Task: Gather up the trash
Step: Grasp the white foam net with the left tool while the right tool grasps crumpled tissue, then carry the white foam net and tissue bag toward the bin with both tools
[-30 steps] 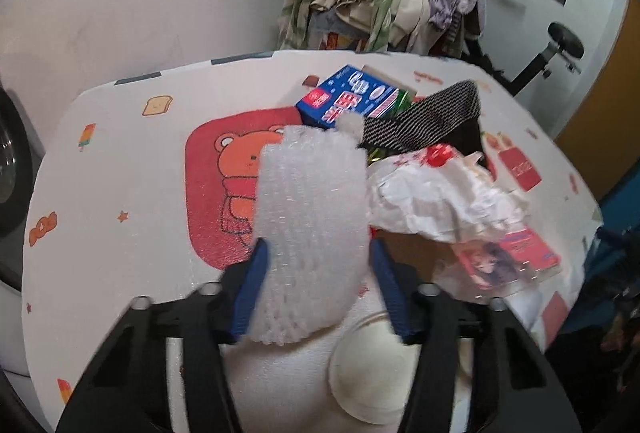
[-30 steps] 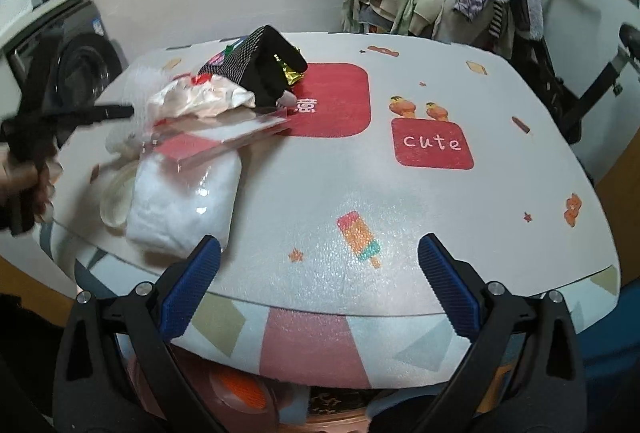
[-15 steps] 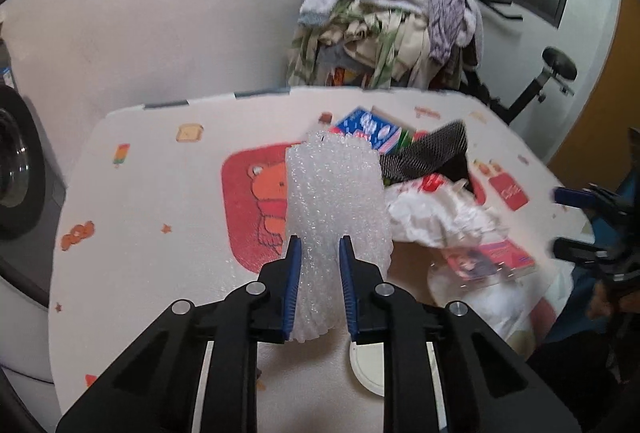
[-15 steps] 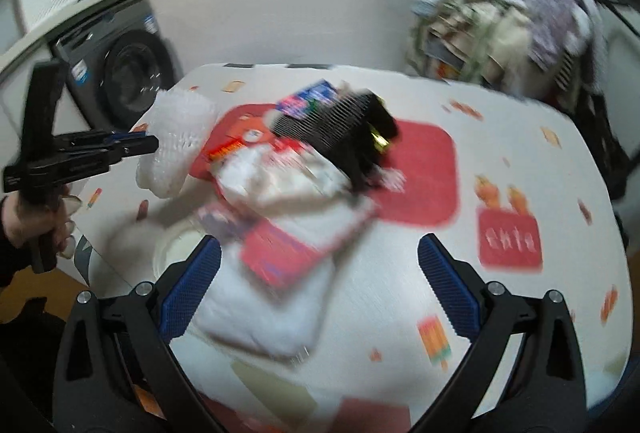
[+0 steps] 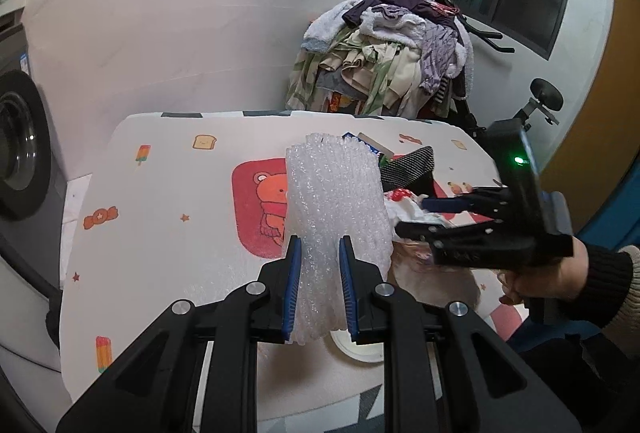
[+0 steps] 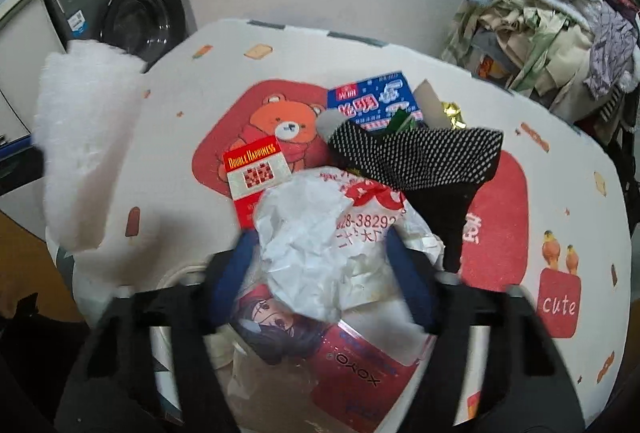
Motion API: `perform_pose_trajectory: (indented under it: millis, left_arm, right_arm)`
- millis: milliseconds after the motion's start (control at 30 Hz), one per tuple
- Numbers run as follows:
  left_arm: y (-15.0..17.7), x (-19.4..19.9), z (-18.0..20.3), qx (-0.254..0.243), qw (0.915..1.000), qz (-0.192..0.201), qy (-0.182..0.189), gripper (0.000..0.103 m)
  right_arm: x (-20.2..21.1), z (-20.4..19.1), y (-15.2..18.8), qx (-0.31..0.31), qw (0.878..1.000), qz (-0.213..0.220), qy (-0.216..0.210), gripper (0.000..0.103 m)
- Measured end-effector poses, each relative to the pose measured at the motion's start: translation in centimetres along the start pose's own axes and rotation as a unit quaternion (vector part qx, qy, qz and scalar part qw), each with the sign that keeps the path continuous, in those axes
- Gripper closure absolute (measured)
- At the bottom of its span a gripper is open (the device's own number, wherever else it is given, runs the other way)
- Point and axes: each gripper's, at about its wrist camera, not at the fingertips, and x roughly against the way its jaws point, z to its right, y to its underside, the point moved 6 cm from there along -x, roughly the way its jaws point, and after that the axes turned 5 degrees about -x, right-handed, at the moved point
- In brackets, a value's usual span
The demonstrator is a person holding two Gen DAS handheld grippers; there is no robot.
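In the centre of the left view, the left gripper (image 5: 317,285) is clamped on a bubble wrap roll (image 5: 336,209), held above the table (image 5: 160,201). In the lower centre of the right view, the right gripper (image 6: 320,273) has just been closing; the crumpled wrapper (image 6: 316,233) lies between its blurred jaws, contact unclear.

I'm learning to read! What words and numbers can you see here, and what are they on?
"DOUBLE HAPPINESS": red box.
"828-38292", cut off: crumpled wrapper.
"OXOXO", upside down: red card.
"cute": red patch on the tablecloth.
Blue box: Chinese characters, too blurred to read.
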Motion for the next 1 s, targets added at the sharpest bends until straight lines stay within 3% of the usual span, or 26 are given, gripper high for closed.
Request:
perform_pose_trajectory:
  millis: [67,200,700,1000]
  left_arm:
    - [0.1,0.5,0.5,-0.006,1.0000,0.003,0.001,0.084]
    - [0.1,1.2,1.3,-0.012,0.9999,0.008,0.007,0.084]
    - [1.2,4.4,4.6,-0.030,0.9991,0.019,0.023,0.084]
    - [5.9,6.3,8.4,-0.055,0.9974,0.003,0.046,0.084]
  right_arm:
    - [0.7,0.1,0.1,-0.004,1.000,0.010,-0.007,0.060]
    - [3.1,0.7,0.2,-0.014,0.999,0.034,-0.026,0.066]
    - [13.1,2.0,2.8,-0.043,0.990,0.127,-0.043,0.066]
    - [17.8,1.5,7.7,-0.042,0.987,0.153,-0.036,0.066]
